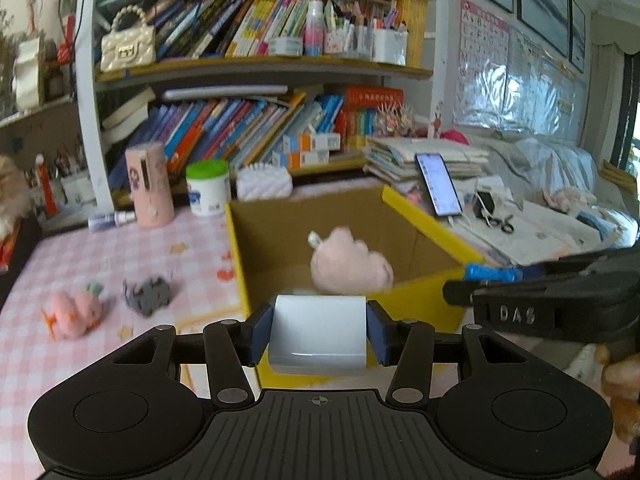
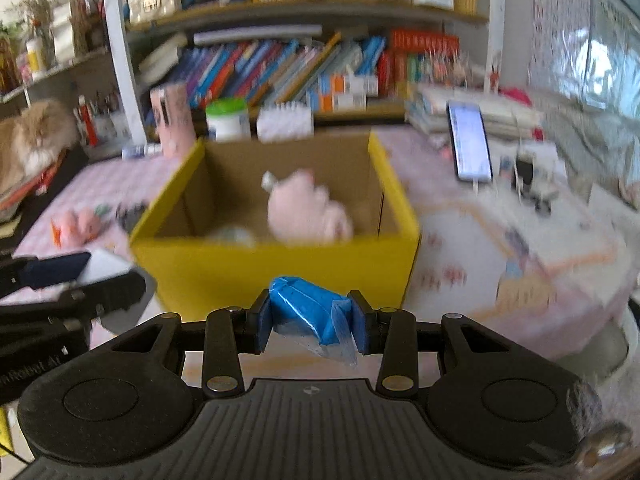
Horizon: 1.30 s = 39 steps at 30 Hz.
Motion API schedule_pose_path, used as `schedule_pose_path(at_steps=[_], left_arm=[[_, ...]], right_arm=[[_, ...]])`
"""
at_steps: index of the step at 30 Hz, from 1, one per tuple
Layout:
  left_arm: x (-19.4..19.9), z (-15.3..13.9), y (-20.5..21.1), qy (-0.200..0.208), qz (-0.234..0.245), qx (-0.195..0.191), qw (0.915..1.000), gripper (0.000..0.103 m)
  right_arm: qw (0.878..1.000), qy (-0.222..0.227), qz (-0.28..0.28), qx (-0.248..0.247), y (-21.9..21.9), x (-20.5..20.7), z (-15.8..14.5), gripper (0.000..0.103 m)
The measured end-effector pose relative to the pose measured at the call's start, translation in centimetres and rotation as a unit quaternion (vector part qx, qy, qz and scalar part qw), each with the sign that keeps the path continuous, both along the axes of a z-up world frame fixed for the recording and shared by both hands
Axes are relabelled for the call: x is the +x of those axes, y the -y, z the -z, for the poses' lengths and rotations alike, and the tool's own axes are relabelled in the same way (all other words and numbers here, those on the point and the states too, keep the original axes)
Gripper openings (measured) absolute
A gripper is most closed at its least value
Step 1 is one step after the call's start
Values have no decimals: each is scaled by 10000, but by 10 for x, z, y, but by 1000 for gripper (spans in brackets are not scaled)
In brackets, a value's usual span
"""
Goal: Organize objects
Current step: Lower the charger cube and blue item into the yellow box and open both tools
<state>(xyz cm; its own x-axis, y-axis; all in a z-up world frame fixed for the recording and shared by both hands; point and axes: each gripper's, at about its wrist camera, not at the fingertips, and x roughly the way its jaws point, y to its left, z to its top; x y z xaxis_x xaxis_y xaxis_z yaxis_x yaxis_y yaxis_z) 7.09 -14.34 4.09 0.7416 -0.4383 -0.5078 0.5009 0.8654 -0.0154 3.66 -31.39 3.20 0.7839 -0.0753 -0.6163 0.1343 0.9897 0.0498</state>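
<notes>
Over the near edge of the yellow cardboard box (image 1: 424,280), the left gripper (image 1: 319,334) tilts gently downward, its blue pads clamped on a white rounded block (image 1: 318,332) that sits squarely between them. Just to its right, the right gripper (image 2: 310,316) is angled down too, and it pinches a blue packet in clear wrap (image 2: 308,308), the wrap's loose corner hanging below the jaws. From the left wrist view that second tool comes in from the right edge, the raised letters "DAS" legible on its black body, with fingers of the person's hand (image 1: 622,384) behind it; the blue packet's tip pokes out just above the box's near right corner. From the right wrist view the box stands just beyond the packet.

Inside the box lies a pink plush toy (image 1: 350,266), toward its right side. Left of the box, on the pink checked tablecloth (image 1: 132,248), rest a small pink plush (image 1: 74,312) and a grey toy (image 1: 148,290), close together. Far behind stand a pink cylinder (image 1: 150,184) and a green-lidded white tub (image 1: 208,188), whose label is too blurred to read. A lit phone (image 1: 438,184) leans upright to the far right. A long-haired cat (image 2: 34,136) lies at the far left.
</notes>
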Motion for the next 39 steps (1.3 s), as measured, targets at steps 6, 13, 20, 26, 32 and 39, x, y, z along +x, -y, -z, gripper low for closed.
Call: schedule_pose_path(at_steps=[6, 13, 20, 26, 32, 39], left_arm=[[27, -5, 29, 181, -85, 175, 9996, 48], [55, 13, 59, 58, -140, 670, 9976, 48], [79, 31, 74, -195, -189, 890, 9957, 47], [92, 45, 75, -529, -252, 903, 9942, 47], [95, 46, 73, -649, -181, 830, 9943, 47], [95, 47, 69, -775, -224, 690, 9943, 47]], right_arm=[[9991, 353, -244, 42, 29, 38, -21, 37], [9976, 125, -669, 122, 52, 86, -17, 37], [9918, -337, -1236, 14, 54, 129, 3, 37], [9828, -715, -1704, -74, 48, 154, 17, 37], [9750, -1040, -1963, -1, 48, 172, 29, 36], [9684, -1555, -1902, 426, 55, 187, 47, 36]])
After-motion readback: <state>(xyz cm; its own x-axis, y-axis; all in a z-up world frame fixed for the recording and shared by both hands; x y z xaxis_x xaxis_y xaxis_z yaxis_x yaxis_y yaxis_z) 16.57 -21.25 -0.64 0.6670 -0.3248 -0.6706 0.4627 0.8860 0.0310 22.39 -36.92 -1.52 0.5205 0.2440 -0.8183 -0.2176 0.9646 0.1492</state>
